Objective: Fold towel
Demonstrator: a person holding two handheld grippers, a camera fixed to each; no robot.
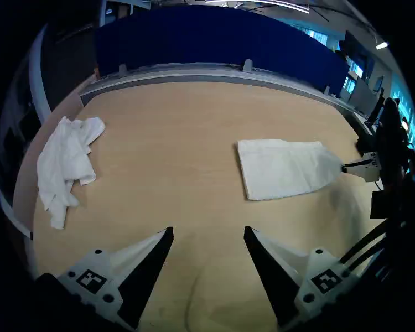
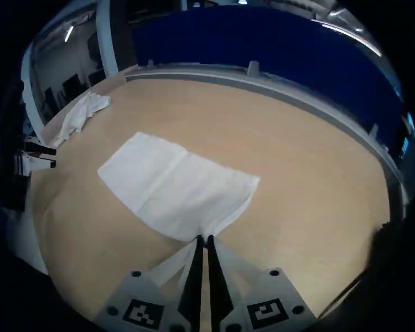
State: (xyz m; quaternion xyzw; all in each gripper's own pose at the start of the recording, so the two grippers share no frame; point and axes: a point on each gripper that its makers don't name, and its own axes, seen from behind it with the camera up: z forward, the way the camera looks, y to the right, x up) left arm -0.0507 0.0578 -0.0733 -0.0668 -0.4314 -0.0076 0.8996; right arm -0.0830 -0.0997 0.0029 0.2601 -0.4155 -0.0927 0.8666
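My right tool (image 2: 203,239) is pinched tight, both fingers together on the near edge of the flat towel (image 2: 174,185), and the cloth draws to a point right at the tips. My left tool (image 1: 207,229) hangs over bare bench (image 1: 196,122) with its fingers wide apart, holding nothing.

Progress: the flat towel lies out in the middle of the bench as a tidy oblong with a crease running across it, so I'd say at least one fold is in. It looks broad enough to want another fold, and I take this pinch as the start of that.

Off at the far left edge sits a crumpled towel (image 1: 66,160), heaped and well apart, not yet folded.

The count: two towels, one flat and one crumpled; two tools; one bench.
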